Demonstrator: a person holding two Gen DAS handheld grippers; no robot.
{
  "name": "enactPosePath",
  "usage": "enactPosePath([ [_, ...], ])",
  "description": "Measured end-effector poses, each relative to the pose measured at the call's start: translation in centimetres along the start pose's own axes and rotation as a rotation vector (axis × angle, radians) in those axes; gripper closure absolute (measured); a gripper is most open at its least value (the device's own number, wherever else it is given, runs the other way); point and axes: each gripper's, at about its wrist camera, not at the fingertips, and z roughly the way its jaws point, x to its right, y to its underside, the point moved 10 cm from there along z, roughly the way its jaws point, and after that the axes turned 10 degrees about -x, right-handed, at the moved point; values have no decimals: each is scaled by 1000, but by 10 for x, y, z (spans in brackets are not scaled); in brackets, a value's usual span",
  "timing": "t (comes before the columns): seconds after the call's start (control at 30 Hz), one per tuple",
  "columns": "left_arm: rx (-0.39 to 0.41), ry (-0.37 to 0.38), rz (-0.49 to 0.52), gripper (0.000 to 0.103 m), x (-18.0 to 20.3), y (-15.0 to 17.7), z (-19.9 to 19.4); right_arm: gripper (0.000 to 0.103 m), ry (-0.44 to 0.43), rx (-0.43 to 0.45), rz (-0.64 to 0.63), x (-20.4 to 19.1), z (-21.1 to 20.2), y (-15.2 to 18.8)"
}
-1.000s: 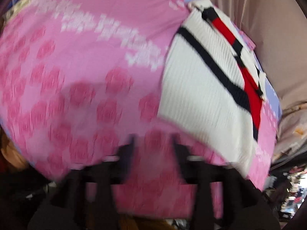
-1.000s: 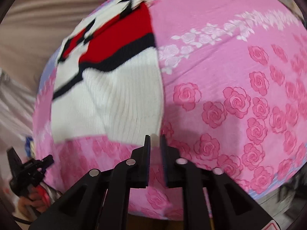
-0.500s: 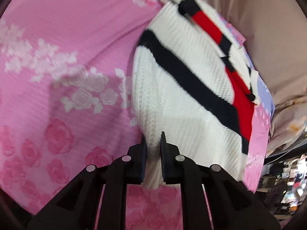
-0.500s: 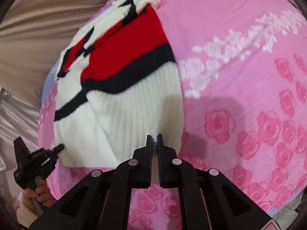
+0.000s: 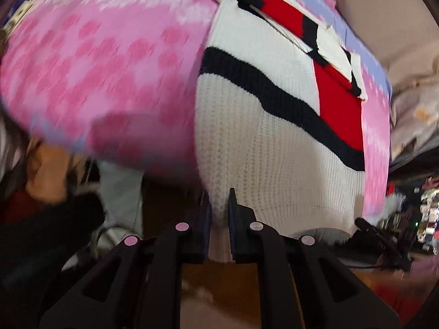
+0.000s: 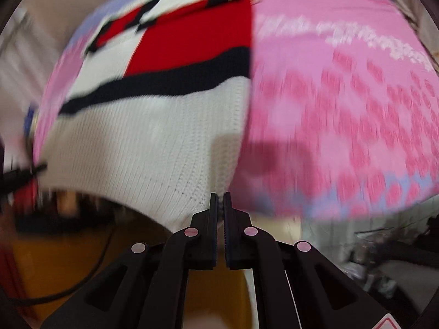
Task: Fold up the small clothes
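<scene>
A white knit sweater with a black stripe and red panels lies on a pink rose-print bedsheet. My left gripper is shut on the sweater's near hem at its left corner. In the right wrist view the same sweater lies on the sheet, and my right gripper is shut on the hem at its right corner. The hem reaches past the bed's near edge. The other gripper shows at the far left, blurred.
A beige curtain hangs behind the bed. Below the bed edge are a brown floor, a black cable and dark clutter. Both views are motion-blurred.
Both grippers have pulled back toward the bed's near edge, dragging the sweater's hem with them. A second ago the left gripper was open; it closed on the hem by half a second ago.
</scene>
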Motion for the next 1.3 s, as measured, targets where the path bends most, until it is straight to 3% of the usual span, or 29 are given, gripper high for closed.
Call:
enactPosePath([
  [0.07, 10, -7, 6, 93, -1, 4, -16, 100, -57, -3, -3, -6, -16, 6],
  [0.13, 65, 8, 12, 93, 6, -19, -39, 100, -71, 100, -10, -10, -48, -24],
  [0.23, 197, 56, 77, 93, 39, -101, -68, 100, -102, 361, 31, -7, -106, -113],
  [0.27, 261, 61, 108, 92, 53, -143, -78, 100, -114, 468, 64, -2, -125, -154],
  [0.33, 350, 56, 139, 92, 73, -199, -86, 99, -128, 602, 126, 9, -140, -209],
  [0.4, 424, 32, 132, 84, 89, -264, -82, 95, -124, 675, 282, 30, -134, -267],
  [0.47, 468, 7, 76, 73, 86, -308, -74, 85, -77, 674, 427, 52, -123, -293],
  [0.57, 455, -64, 25, 69, 68, -341, -63, 85, -144, 686, 525, 60, -118, -303],
  [0.63, 444, -32, 47, 49, 68, -341, -63, 82, -95, 657, 457, 48, -112, -302],
  [0.67, 453, -40, 53, 33, 66, -340, -62, 72, -69, 640, 428, 46, -108, -301],
  [0.7, 459, -46, 63, 26, 66, -337, -60, 61, -33, 610, 388, 40, -99, -303],
  [0.77, 435, -76, 98, 26, 69, -337, -47, 56, -1, 569, 346, 33, -84, -309],
  [0.83, 357, -103, 106, 26, 70, -345, -19, 48, 3, 514, 325, 29, -64, -325],
  [0.93, 285, -81, 73, 33, 68, -355, 8, 47, 34, 460, 294, 20, -37, -350],
  [0.97, 280, -82, 73, 46, 69, -356, 12, 47, 43, 437, 280, 17, -29, -354],
  [1.03, 249, -79, 118, 81, 76, -360, 20, 52, 66, 387, 237, 8, -14, -361],
  [1.07, 235, -84, 139, 97, 79, -360, 22, 76, 75, 375, 203, 4, -9, -364],
  [1.1, 249, -103, 142, 97, 79, -362, 18, 95, 83, 366, 180, 1, -9, -365],
  [1.13, 273, -90, 140, 97, 80, -364, 9, 96, 77, 383, 168, -1, -17, -366],
  [1.2, 322, -70, 128, 97, 81, -371, -13, 97, 9, 502, 197, 5, -57, -368],
  [1.3, 338, -94, 127, 97, 76, -389, -20, 97, -37, 615, 357, 53, -90, -370],
])
